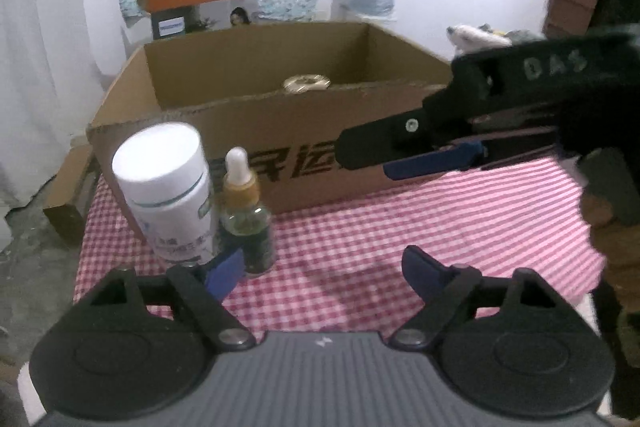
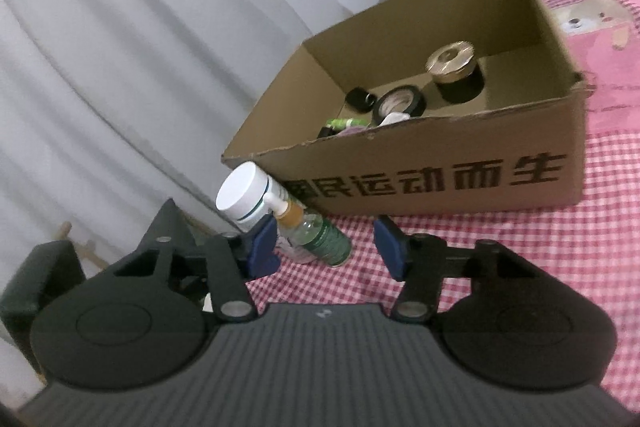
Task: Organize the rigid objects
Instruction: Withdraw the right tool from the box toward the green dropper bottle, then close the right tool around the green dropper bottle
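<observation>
table: cardboard box [image 1: 280, 131] on checked cloth [image 1: 400, 235] | near-left of box: capped bottle [image 1: 168, 195], dropper bottle [image 1: 248, 215] touching its right side | in box: lidded jar [image 2: 452, 67] far right, tape roll [image 2: 400, 103] to its left

- A white-capped bottle [image 1: 164, 195] and a small dropper bottle [image 1: 246, 215] stand upright, side by side, on a red-checked cloth [image 1: 400, 227], just in front of an open cardboard box [image 1: 248, 115].
- A gold-coloured lid [image 1: 306, 83] shows above the box's near wall.
- The left gripper [image 1: 320, 267], jaws apart and empty, sits low over the cloth, its left blue pad [image 1: 224, 273] in front of the dropper bottle's base.
- The right gripper [image 1: 384, 157] reaches in from the right, in front of the box.
</observation>
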Demonstrator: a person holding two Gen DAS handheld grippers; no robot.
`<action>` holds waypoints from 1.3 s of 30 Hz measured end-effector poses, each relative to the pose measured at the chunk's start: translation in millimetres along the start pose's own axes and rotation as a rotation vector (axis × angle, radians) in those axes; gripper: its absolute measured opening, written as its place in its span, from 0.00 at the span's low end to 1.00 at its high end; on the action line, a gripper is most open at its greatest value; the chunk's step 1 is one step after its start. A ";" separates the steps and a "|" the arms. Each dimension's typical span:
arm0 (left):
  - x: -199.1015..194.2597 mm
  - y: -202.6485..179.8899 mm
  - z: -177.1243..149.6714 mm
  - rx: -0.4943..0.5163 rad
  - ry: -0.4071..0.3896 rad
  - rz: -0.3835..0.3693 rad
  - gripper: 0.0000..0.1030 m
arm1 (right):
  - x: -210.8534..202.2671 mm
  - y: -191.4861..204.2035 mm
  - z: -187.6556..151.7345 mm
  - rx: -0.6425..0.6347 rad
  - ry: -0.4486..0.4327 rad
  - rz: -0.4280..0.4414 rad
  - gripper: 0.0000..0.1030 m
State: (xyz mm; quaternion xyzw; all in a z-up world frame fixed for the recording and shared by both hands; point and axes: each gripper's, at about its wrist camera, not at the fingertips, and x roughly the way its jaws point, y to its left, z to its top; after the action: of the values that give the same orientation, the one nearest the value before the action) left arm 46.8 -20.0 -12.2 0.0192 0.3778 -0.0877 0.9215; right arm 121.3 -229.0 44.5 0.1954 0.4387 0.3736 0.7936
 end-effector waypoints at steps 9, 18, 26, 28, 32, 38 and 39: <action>32.5 7.1 -11.5 -0.003 0.016 0.052 0.78 | 41.3 15.6 3.5 -0.117 0.103 -0.017 0.45; 51.0 4.5 -17.6 -0.015 -0.020 0.031 0.79 | 56.2 10.4 4.2 -0.125 0.142 -0.028 0.45; 63.2 -9.8 -14.8 0.014 -0.033 -0.072 0.79 | 38.4 -3.9 5.7 -0.084 0.129 -0.075 0.45; 66.5 -16.3 -13.1 0.030 -0.030 -0.105 0.78 | 30.9 -7.7 6.5 -0.077 0.113 -0.094 0.45; 72.2 -29.9 -11.0 0.064 -0.025 -0.184 0.75 | 15.0 -12.2 6.4 -0.077 0.082 -0.144 0.45; 74.8 -28.8 -10.2 0.070 -0.030 -0.151 0.65 | 7.2 -14.8 6.6 -0.114 0.051 -0.216 0.46; 74.0 -28.5 -9.4 0.073 -0.034 -0.138 0.63 | 8.7 -14.8 7.3 -0.121 0.051 -0.222 0.46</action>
State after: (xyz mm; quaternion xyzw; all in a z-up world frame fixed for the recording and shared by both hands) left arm 87.0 -58.0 -69.8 0.0254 0.3593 -0.1649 0.9182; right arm 136.6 -231.8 34.2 0.0877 0.4542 0.3142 0.8290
